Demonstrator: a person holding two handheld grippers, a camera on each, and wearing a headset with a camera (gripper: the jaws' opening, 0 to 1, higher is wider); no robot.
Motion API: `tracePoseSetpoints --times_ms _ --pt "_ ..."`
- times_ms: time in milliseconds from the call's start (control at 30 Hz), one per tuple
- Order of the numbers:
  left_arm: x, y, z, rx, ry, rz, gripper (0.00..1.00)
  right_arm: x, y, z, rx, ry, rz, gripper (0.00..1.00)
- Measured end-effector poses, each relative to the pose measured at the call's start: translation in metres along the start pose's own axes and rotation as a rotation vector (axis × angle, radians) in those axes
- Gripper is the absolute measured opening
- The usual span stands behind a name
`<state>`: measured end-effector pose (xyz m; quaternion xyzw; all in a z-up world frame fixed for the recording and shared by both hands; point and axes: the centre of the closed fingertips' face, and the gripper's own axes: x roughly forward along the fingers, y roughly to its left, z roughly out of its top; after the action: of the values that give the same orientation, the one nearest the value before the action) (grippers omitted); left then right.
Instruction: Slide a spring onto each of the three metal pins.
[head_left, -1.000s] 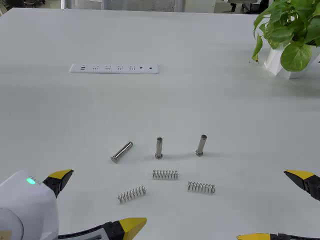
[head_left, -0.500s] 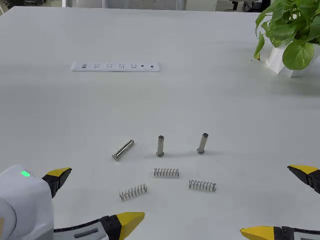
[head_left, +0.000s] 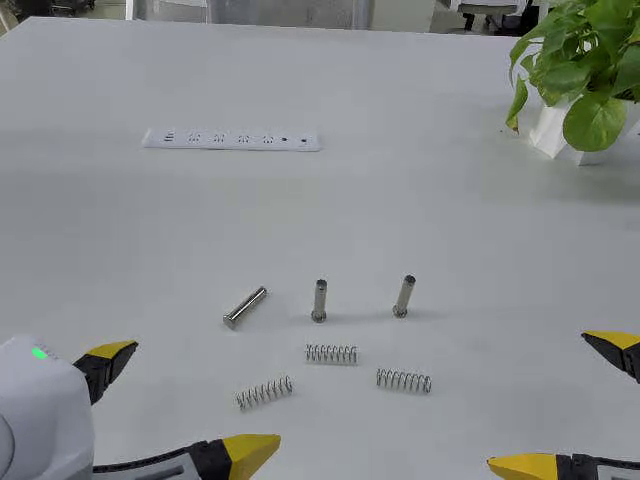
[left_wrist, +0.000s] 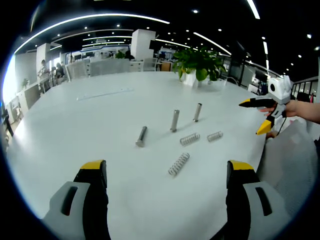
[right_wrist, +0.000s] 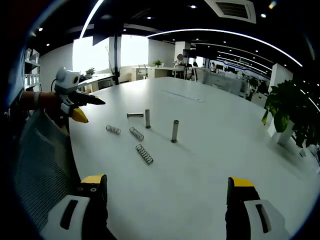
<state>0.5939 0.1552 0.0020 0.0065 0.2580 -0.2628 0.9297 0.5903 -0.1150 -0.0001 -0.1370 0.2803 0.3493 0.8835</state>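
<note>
1. The white surface runs across the whole head view.
2. A leafy plant in a white pot sits in the upper right of the frame.
3. The left gripper hangs at the lower left, clear of the small parts. Its yellow-tipped fingers are spread wide and hold nothing.
4. The right gripper hangs at the lower right, its fingers likewise wide and empty.
5. A white power strip lies flat in the upper left.
6. Three metal pins form a row at centre frame. The left pin lies on its side. The middle pin and the right pin stand on end.
7. Three springs lie loose just below that row, each apart from the pins. They are the left spring, the middle spring and the right spring.
</note>
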Motion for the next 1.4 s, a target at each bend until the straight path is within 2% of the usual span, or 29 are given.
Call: tracePoseSetpoints --times_ms 200,467,700,867,1067,1200,1400 --pt "0.001 0.002 0.001 0.003 -0.001 -0.004 0.99 0.001 0.001 0.0 0.004 -0.001 0.001 0.99" --pt "0.005 0.005 0.003 0.012 0.023 -0.018 0.99 0.002 0.006 0.0 0.01 -0.003 0.003 0.99" --pt "0.009 0.008 0.001 0.011 0.075 -0.043 0.97 0.001 0.007 0.0 0.004 -0.005 -0.01 0.99" --pt "0.015 0.015 0.009 0.037 0.097 -0.056 0.95 -0.001 0.014 0.003 -0.022 -0.003 0.006 0.99" --pt "0.022 0.027 0.024 0.024 0.103 -0.065 0.94 -0.002 0.018 0.006 -0.038 -0.008 0.013 0.99" --pt "0.026 0.034 0.028 0.051 0.15 -0.068 0.9 -0.003 0.021 0.003 -0.051 0.007 0.016 0.99" --pt "0.038 0.038 0.037 0.074 0.184 -0.079 0.86 -0.006 0.022 0.002 -0.054 0.007 0.013 0.99"
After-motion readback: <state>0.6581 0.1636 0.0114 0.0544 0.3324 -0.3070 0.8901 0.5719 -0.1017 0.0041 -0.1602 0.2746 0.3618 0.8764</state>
